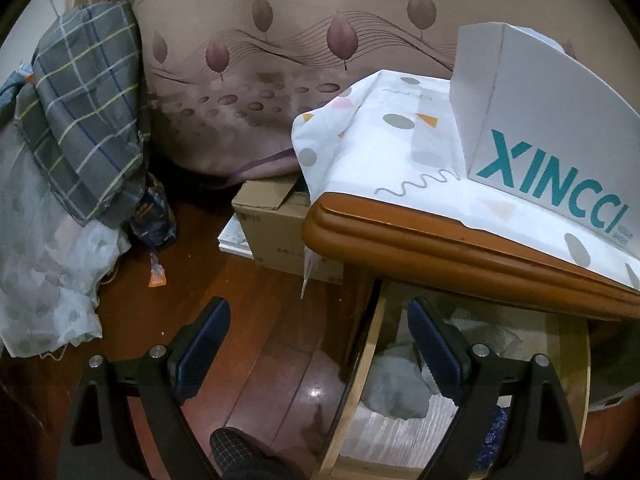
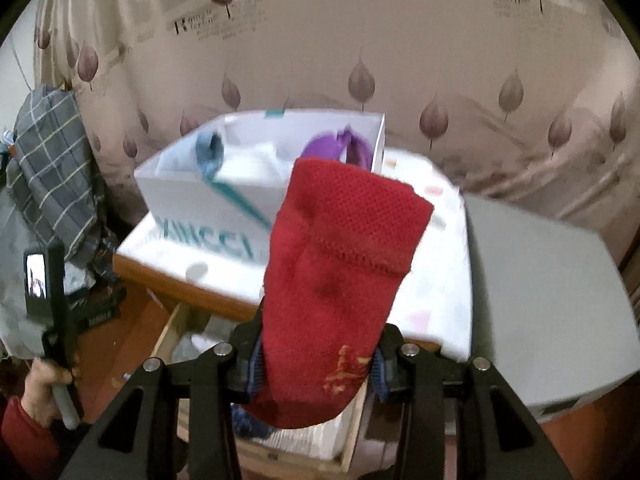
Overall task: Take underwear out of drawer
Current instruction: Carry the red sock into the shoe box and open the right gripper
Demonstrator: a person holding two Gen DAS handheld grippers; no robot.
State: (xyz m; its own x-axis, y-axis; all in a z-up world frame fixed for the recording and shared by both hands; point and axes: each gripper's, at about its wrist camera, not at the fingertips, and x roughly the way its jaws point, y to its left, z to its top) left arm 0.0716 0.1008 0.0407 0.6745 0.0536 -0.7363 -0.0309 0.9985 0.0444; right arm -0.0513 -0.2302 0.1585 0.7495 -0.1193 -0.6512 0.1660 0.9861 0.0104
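My right gripper (image 2: 318, 360) is shut on red knit underwear (image 2: 340, 264) and holds it up above the open wooden drawer (image 2: 172, 332). The red cloth hides most of the view ahead. My left gripper (image 1: 320, 332) is open and empty, over the drawer's left side wall (image 1: 360, 364). Grey and white folded garments (image 1: 396, 392) lie inside the drawer. The left gripper's handle also shows at the far left of the right wrist view (image 2: 52, 312).
A white XINCCI box (image 1: 552, 136) stands on the cloth-covered wooden cabinet top (image 1: 440, 248); it holds blue and purple garments (image 2: 340, 146). A cardboard box (image 1: 280, 228) sits on the wood floor. Plaid bedding (image 1: 84, 120) hangs left. A grey box (image 2: 552, 300) sits right.
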